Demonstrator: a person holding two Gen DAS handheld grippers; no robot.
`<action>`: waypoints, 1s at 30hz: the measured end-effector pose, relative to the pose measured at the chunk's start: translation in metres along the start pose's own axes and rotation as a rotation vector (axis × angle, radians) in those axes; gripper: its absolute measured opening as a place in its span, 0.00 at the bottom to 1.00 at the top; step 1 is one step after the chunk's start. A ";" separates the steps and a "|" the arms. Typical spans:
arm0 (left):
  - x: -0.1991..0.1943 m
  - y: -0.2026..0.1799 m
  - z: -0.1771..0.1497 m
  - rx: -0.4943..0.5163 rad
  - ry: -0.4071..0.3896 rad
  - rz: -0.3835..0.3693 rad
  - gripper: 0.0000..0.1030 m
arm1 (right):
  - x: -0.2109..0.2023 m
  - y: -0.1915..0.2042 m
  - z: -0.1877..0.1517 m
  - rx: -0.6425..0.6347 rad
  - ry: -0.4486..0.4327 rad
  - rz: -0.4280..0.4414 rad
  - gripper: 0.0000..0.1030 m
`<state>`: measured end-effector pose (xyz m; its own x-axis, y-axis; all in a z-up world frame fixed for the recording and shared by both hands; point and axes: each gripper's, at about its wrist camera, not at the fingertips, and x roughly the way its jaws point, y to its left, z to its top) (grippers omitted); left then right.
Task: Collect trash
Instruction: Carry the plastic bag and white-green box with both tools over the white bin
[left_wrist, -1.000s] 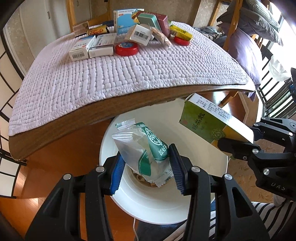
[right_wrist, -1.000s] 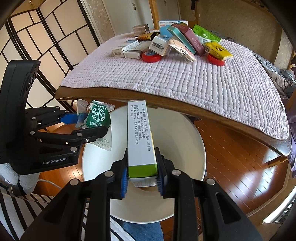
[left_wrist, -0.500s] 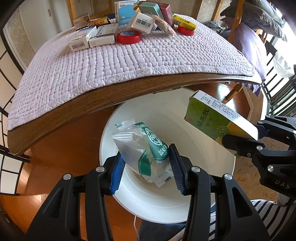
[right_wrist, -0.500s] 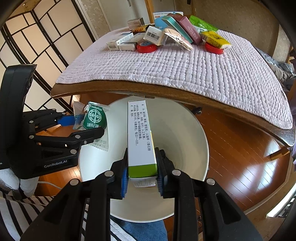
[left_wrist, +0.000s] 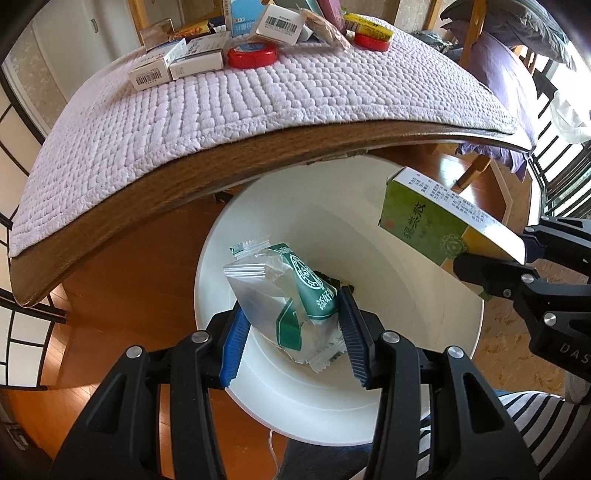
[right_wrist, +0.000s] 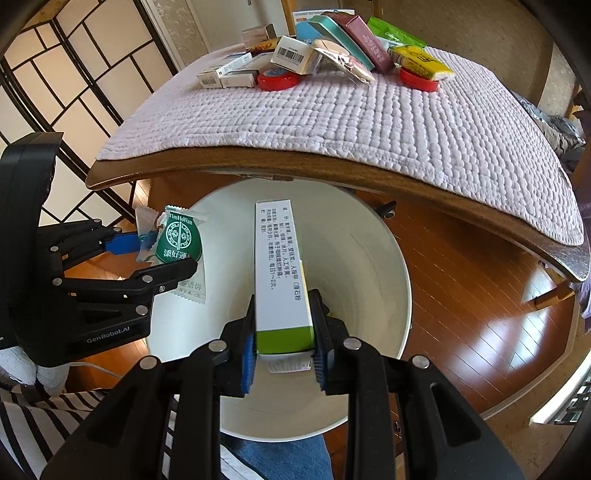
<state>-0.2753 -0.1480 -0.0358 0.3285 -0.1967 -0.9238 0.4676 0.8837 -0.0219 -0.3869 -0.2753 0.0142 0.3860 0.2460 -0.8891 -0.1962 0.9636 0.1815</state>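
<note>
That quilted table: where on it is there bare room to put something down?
The pale quilted table cover is bare across its whole near half, from the wooden table edge up to the red round tins. Its right side is bare too. Only the far edge is crowded, with small white cardboard boxes and stacked packets.

The mouth of the white bin (left_wrist: 424, 387) lies open below both grippers, its inner wall bare from nine round to three o'clock; the wooden table edge (left_wrist: 221, 173) overhangs the rim at twelve o'clock and bars any way forward at that height. The left gripper (left_wrist: 291, 328), with its green wrapper (left_wrist: 295, 295), fills the bin's nine o'clock side in the right wrist view; the right gripper (right_wrist: 282, 343), with its green box (right_wrist: 277, 266), crowds the three o'clock side in the left wrist view; a striped sleeve (left_wrist: 535, 424) closes off six o'clock.
</note>
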 end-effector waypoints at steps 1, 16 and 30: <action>0.001 0.000 0.000 0.002 0.003 0.001 0.47 | 0.001 0.000 0.000 0.001 0.001 -0.001 0.24; 0.018 -0.001 -0.002 0.017 0.035 0.018 0.47 | 0.013 -0.002 0.004 0.011 0.026 0.002 0.24; 0.036 -0.008 -0.002 0.028 0.056 0.019 0.47 | 0.034 -0.002 0.009 0.022 0.051 0.001 0.24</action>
<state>-0.2689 -0.1616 -0.0691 0.2913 -0.1550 -0.9440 0.4848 0.8746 0.0060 -0.3647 -0.2682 -0.0126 0.3389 0.2423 -0.9091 -0.1762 0.9655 0.1917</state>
